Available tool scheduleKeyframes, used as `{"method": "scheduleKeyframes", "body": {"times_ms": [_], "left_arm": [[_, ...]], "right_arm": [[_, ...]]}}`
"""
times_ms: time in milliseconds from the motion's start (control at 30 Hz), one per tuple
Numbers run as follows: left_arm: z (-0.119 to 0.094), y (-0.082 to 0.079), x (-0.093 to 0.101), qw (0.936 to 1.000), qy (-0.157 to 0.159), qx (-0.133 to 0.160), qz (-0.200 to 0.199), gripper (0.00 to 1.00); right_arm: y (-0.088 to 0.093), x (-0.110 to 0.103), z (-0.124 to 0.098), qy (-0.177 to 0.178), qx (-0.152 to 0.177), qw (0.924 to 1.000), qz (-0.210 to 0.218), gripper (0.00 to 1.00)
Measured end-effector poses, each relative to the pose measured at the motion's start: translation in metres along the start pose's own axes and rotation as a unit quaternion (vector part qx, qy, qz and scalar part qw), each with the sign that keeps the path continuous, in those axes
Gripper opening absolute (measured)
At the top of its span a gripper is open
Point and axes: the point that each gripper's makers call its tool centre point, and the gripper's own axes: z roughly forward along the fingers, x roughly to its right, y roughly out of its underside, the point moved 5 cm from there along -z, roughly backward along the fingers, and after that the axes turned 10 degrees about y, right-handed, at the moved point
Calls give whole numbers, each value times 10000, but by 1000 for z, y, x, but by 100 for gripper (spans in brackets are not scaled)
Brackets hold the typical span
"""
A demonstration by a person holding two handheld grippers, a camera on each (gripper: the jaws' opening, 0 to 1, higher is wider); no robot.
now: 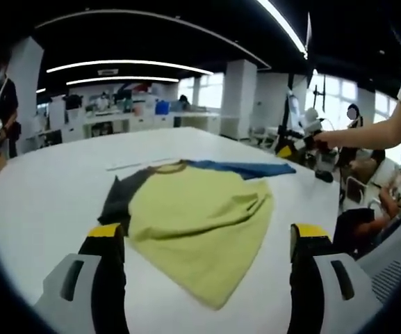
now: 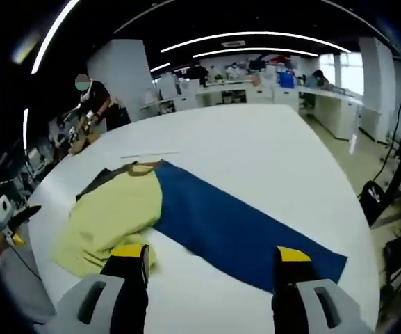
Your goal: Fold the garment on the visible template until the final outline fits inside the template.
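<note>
- Left gripper (image 1: 207, 240): jaws stand wide apart, nothing between them. Yellow-tipped black fingers (image 1: 106, 240) rise from 7 and 5 o'clock of the left gripper view.
- Right gripper (image 2: 210, 261): jaws likewise wide apart and empty, hovering over the table.
- Garment: a T-shirt (image 1: 200, 219) with yellow-green body, dark collar side and blue sleeve section, lying flat on the white table (image 1: 54, 181).
- Left gripper view: the shirt sits just ahead of the jaws, at 12 o'clock from them; its lower corner reaches down between the two fingers. No contact visible.
- Right gripper view: the T-shirt (image 2: 186, 216) lies ahead of the jaws. The left finger tip overlaps the bunched yellow-green edge at 10 o'clock; I cannot tell whether it touches. The blue panel (image 2: 245, 236) ends near the right finger.
- Long axis: in the right gripper view it runs from 10 o'clock (collar) to 4 o'clock (blue end). In the left gripper view the blue sleeve points towards 2 o'clock.
- The yellow-green part is rumpled and folded over itself; the layers beneath are hidden.
- A pale strip (image 1: 134, 164) lies on the table just beyond the collar; its nature is hard to make out. No template outline can be made out.
- The other gripper (image 1: 311, 142) shows at 2 o'clock in the left gripper view, held by a person's hand (image 1: 329, 139); too small to tell its state there.
- Desks and people in the background, blurred.
</note>
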Motion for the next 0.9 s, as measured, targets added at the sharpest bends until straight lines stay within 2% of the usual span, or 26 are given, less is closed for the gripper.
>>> {"method": "scheduleKeyframes", "body": {"times_ms": [200,533,733,900], "left_arm": [[1,8,-1,9999,-52,-116,-54,94],[-1,25,-7,9984,-374,-347,-248,85],[0,38,-7,9965,-534,-541,-337,79],[3,49,-7,9950,-600,-680,-429,74]], "right_arm": [[6,-31,-2,-338,-23,9988,-346,78],[18,-63,5,-747,-124,9947,-692,76],[26,-73,13,-792,-155,9898,-1174,67],[34,-77,21,-831,-219,9871,-1348,60]]}}
